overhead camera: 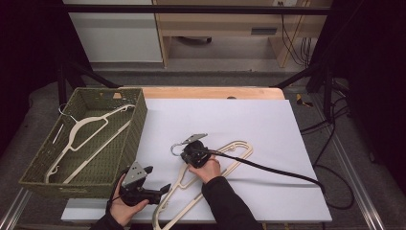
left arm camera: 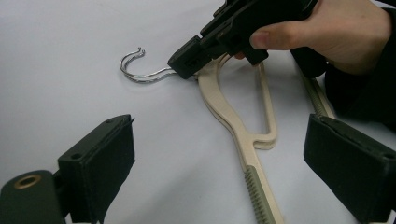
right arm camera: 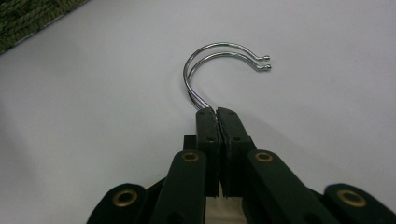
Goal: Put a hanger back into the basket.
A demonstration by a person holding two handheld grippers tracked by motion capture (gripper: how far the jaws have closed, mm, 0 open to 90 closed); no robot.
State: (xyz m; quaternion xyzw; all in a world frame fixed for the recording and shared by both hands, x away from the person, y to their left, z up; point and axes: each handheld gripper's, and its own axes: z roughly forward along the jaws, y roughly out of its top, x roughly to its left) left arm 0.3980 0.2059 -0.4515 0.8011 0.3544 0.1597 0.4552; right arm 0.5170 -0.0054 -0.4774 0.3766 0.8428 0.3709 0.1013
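Note:
Two cream hangers (overhead camera: pixel 235 154) lie stacked on the white board (overhead camera: pixel 268 120), their metal hooks (overhead camera: pixel 176 149) pointing left. My right gripper (overhead camera: pixel 185 149) is shut on the necks of the hooks (right arm camera: pixel 205 56), jaws pressed together (right arm camera: pixel 217 114). In the left gripper view that gripper (left arm camera: pixel 187 63) pinches where the hooks (left arm camera: pixel 135 70) meet the cream hanger body (left arm camera: pixel 224 107). My left gripper (overhead camera: pixel 157 180) is held open at the board's front left, near the hangers' lower arm. Its jaws (left arm camera: pixel 219 133) stand wide apart with nothing between them.
A green woven basket (overhead camera: pixel 140 120) stands at the left with another cream hanger (overhead camera: pixel 86 129) in it; its corner (right arm camera: pixel 28 18) lies close by. A black cable (overhead camera: pixel 268 170) trails right from my right gripper. A wooden table edge (overhead camera: pixel 210 92) lies beyond the board.

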